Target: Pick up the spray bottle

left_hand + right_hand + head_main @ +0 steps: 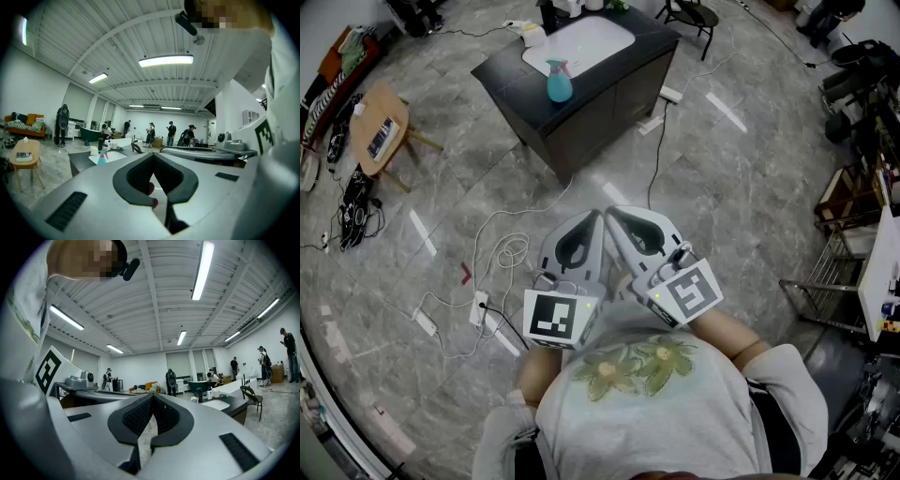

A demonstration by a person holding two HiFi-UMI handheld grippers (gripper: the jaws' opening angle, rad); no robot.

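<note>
- Nearest the lens, the left hand-held gripper [598,217] and the right hand-held gripper [613,214] are held side by side, their tips close to each other. In each gripper view the jaws are seen pressed together at the tips, with nothing pinched between them.
- Well beyond the jaws, the spray bottle [559,82] is seen standing upright on the bench [511,70], far out of reach of either gripper.
- A rounded turquoise body is shown, topped by a pink trigger head. In the left gripper view the same bottle [101,158] is seen small and to the left of the jaws.
- Any print on the bottle is too small to be read.
- The bottle is placed on the dark bench top, just beside the near corner of the white basin [581,42].
- Black-and-white square markers are carried on the marker cubes [558,317] of both grippers; no words are given on them.
- White cables [502,253] and a power strip [478,307] are laid on the grey stone floor [722,178] between the person and the bench.
- A wooden side table [380,131] is set well to the left.
</note>
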